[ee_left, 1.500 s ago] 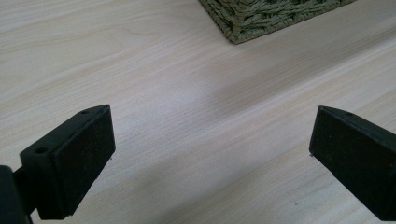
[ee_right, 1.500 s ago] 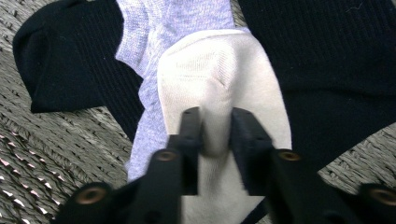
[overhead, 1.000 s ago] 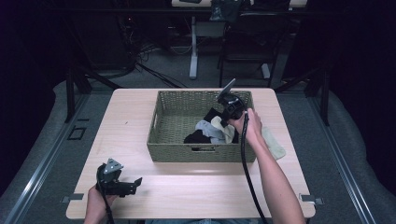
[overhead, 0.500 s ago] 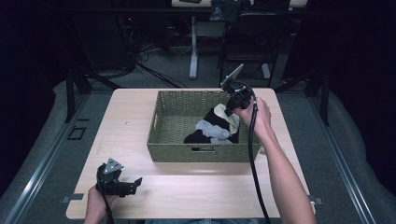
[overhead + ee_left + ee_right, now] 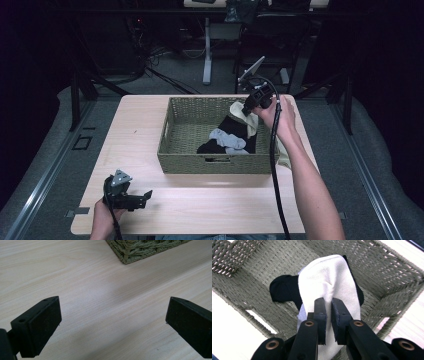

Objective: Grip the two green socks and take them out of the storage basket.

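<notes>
Presently on the desk (image 5: 150, 130), item by item:

1. Woven basket (image 5: 175, 145), olive-green wicker, rectangular, with a handle slot in its near wall. It stands on the far half of the desk, right of the middle, its right wall close to the desk's right edge. One corner of it (image 5: 130, 252) shows at the top of the left gripper view.

2. Cream sock (image 5: 329, 282), pale and ribbed. It hangs from the right tongs (image 5: 327, 322), whose jaws are clamped together on its upper part; its lower end drapes down into the basket's far right corner, over the other clothes. In the high view the same sock (image 5: 245, 116) shows just under the right tongs (image 5: 248, 107), above the basket's far right corner.

3. Black garment (image 5: 232, 131), lying on the basket floor toward the right side, partly under the cream sock. It also shows in the right gripper view (image 5: 284, 291).

4. Light grey garment (image 5: 225, 140), lying on top of the black one, near the basket's near wall.

5. Pale cloth (image 5: 283, 155), on the desk just outside the basket's right wall, mostly hidden by the person's right forearm.

6. Left tongs (image 5: 145, 196), held low over the near left corner of the desk, well apart from the basket. The jaws stand wide apart with nothing between them, only bare wood below (image 5: 112, 315).
</notes>
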The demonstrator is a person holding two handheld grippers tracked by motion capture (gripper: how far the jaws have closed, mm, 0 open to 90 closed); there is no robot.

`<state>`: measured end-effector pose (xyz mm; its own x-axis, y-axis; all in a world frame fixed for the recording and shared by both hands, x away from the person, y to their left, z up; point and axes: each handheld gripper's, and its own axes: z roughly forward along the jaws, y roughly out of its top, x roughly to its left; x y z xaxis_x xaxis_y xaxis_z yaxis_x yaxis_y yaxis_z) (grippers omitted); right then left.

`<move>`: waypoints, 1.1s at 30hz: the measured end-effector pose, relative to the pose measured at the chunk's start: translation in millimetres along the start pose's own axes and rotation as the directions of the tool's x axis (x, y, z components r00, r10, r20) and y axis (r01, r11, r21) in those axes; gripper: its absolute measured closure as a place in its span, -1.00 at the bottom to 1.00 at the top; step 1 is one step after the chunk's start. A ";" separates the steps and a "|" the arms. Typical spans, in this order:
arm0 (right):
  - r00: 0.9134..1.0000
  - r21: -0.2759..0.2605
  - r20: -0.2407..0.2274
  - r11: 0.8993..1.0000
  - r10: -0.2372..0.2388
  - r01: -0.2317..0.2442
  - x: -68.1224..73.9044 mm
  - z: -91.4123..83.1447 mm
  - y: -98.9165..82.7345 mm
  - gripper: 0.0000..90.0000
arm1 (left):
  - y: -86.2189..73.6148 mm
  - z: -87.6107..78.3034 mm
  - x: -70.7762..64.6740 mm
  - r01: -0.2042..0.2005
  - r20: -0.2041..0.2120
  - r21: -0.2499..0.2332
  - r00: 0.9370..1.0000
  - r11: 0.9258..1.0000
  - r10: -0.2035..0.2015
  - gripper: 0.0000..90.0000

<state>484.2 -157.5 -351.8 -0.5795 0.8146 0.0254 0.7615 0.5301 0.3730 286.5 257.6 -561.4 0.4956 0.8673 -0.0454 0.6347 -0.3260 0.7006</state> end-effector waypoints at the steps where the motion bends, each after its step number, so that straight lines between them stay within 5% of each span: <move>1: 1.000 -0.010 0.001 1.000 0.005 -0.005 0.4 -1.9 -0.2 0.85 | 0.0 0.1 0.0 0.001 0.001 0.000 1.000 1.000 -0.001 -0.99; 16: 0.999 -0.043 0.043 0.999 0.030 -0.028 -17.3 -37.2 -16.8 0.85 | 0.1 0.3 -0.1 0.002 0.000 0.000 1.000 1.000 -0.002 -0.99; 33: 0.985 -0.045 0.069 0.987 0.159 -0.156 -68.2 -44.9 -62.4 0.85 | 0.1 0.5 -0.1 0.004 -0.001 -0.001 1.000 1.000 -0.004 -0.99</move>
<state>463.1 -256.7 -335.1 -0.4294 0.9029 0.0205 0.8288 0.3850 0.4061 286.8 257.3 -561.6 0.4924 0.8691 -0.0472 0.6362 -0.3223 0.7009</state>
